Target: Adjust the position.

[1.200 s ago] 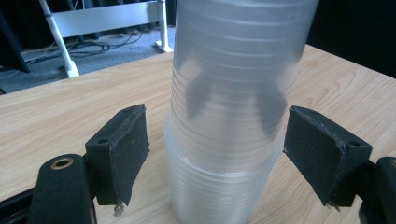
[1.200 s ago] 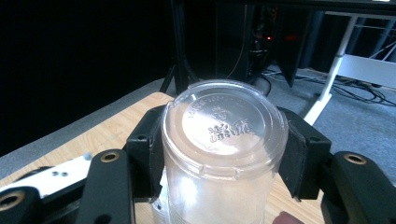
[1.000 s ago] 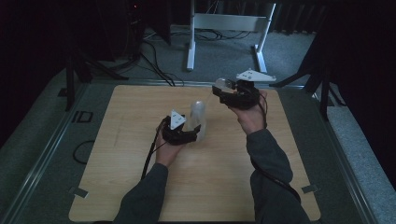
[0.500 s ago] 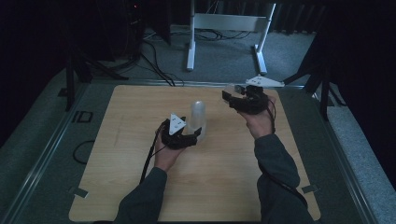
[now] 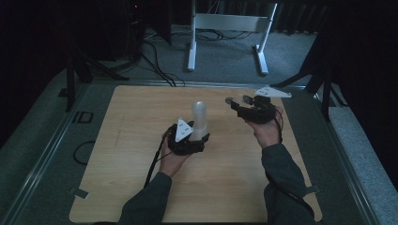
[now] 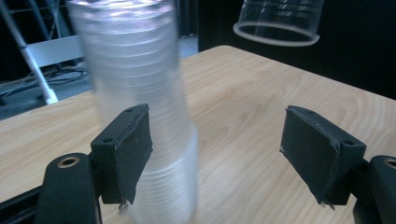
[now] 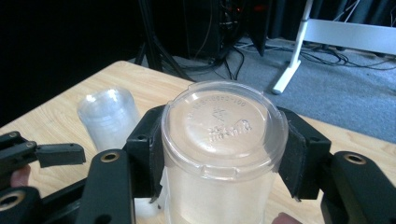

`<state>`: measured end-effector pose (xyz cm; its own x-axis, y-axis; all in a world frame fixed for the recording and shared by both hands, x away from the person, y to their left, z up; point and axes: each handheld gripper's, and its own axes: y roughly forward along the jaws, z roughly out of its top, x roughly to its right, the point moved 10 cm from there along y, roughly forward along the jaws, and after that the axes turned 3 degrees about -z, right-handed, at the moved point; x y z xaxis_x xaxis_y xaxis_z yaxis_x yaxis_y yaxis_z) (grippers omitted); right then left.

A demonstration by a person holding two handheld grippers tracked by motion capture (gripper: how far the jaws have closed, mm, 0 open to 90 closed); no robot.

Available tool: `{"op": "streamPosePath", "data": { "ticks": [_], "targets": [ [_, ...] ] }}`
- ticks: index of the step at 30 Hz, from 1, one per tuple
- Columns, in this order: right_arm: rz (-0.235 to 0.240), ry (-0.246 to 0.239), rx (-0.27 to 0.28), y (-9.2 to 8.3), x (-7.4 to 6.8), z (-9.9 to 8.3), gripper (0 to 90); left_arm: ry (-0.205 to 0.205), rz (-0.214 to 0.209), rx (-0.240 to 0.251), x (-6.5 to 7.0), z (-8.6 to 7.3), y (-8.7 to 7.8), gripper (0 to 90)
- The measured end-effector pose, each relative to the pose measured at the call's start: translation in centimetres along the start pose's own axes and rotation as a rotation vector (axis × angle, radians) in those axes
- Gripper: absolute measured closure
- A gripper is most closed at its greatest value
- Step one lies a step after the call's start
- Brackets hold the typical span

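Right gripper (image 7: 219,154) clamps one upturned cup (image 7: 223,140), held above the table's (image 5: 141,187) far right. Left gripper (image 6: 224,149), jaws just closing but not touching, brackets the stack (image 6: 140,116) mid-table. Pinch stack low; set cup down level.

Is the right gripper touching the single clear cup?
Touching. In the right gripper view, the right gripper has both black pads pressed against the sides of the single clear cup, whose upturned base fills the space between them.
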<state>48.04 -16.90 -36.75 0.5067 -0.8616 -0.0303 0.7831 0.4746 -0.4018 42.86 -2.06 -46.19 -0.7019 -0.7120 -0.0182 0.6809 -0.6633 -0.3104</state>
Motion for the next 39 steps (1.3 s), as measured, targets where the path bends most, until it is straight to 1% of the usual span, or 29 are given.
{"op": "streamPosePath", "data": {
  "ticks": [2,3,4,5,6,8,9,10,11,13,14,15,16,20,22,23,26,28,30,31,33,36,39],
  "targets": [
    [-0.005,0.003,-0.007,-0.1,0.3,-0.5,41.1,0.006,-0.012,-0.003,0.5,0.0,0.2,24.3],
    [-0.005,0.003,-0.007,-0.1,0.3,-0.5,41.1,0.006,-0.012,-0.003,0.5,0.0,0.2,24.3],
    [-0.006,0.012,-0.015,-0.2,0.5,-1.1,41.1,0.009,-0.020,-0.004,0.9,0.0,0.4,24.3],
    [-0.008,0.011,-0.015,-0.2,0.6,-1.2,41.2,0.009,-0.020,-0.004,0.9,0.0,0.4,24.3],
    [-0.009,0.015,-0.018,-0.2,0.7,-1.5,41.1,0.015,-0.026,-0.006,1.3,0.0,0.6,24.3],
    [-0.009,0.015,-0.021,-0.3,0.7,-1.7,41.1,0.015,-0.026,-0.006,1.3,0.0,0.6,24.3],
    [-0.009,0.015,-0.021,-0.3,0.7,-1.7,41.1,0.020,-0.037,-0.009,1.7,0.1,0.9,24.3],
    [-0.012,0.022,-0.027,-0.4,0.9,-2.3,41.1,0.022,-0.044,-0.014,1.8,0.1,1.0,24.3],
    [-0.016,0.024,-0.029,-0.5,1.0,-2.5,41.1,0.024,-0.052,-0.022,2.0,0.1,1.1,24.3],
    [-0.017,0.029,-0.033,-0.6,1.1,-3.1,41.1,0.036,-0.058,-0.027,2.2,0.0,1.3,24.3],
    [-0.017,0.029,-0.033,-0.6,1.1,-3.1,41.1,0.036,-0.058,-0.027,2.2,0.0,1.3,24.3],
    [-0.019,0.031,-0.035,-0.6,1.2,-3.4,41.1,0.037,-0.067,-0.030,2.5,0.0,1.5,24.3],
    [-0.023,0.045,-0.040,-0.7,1.5,-4.1,41.1,0.042,-0.070,-0.032,2.6,0.0,1.6,24.3],
    [-0.028,0.054,-0.049,-0.8,1.6,-4.8,41.2,0.042,-0.079,-0.039,2.8,0.0,2.1,24.3],
    [-0.027,0.058,-0.055,-0.8,1.6,-5.2,41.2,0.037,-0.081,-0.043,2.8,-0.1,2.2,24.3],
    [-0.025,0.061,-0.053,-0.9,1.5,-5.3,41.1,0.031,-0.089,-0.047,2.9,-0.1,2.5,24.3],
    [-0.017,0.069,-0.058,-1.1,1.1,-6.3,41.2,0.023,-0.101,-0.051,3.0,-0.3,2.9,24.3],
    [-0.014,0.075,-0.063,-1.2,0.9,-7.1,41.2,0.025,-0.110,-0.060,3.3,-0.5,3.2,24.3],
    [-0.014,0.081,-0.062,-1.2,0.8,-7.3,41.2,0.027,-0.112,-0.060,3.4,-0.6,3.3,24.3],
    [-0.013,0.093,-0.064,-1.3,0.8,-7.7,41.2,0.030,-0.117,-0.060,3.5,-0.6,3.5,24.3],
    [-0.011,0.097,-0.065,-1.3,0.8,-7.9,41.2,0.029,-0.121,-0.062,3.6,-0.7,3.6,24.3],
    [-0.002,0.110,-0.070,-1.4,0.5,-8.6,41.2,0.025,-0.130,-0.059,3.8,-0.7,3.8,24.3],
    [0.001,0.110,-0.071,-1.5,0.3,-8.9,41.2,0.032,-0.143,-0.056,4.1,-0.7,3.9,24.2]
  ]
}}
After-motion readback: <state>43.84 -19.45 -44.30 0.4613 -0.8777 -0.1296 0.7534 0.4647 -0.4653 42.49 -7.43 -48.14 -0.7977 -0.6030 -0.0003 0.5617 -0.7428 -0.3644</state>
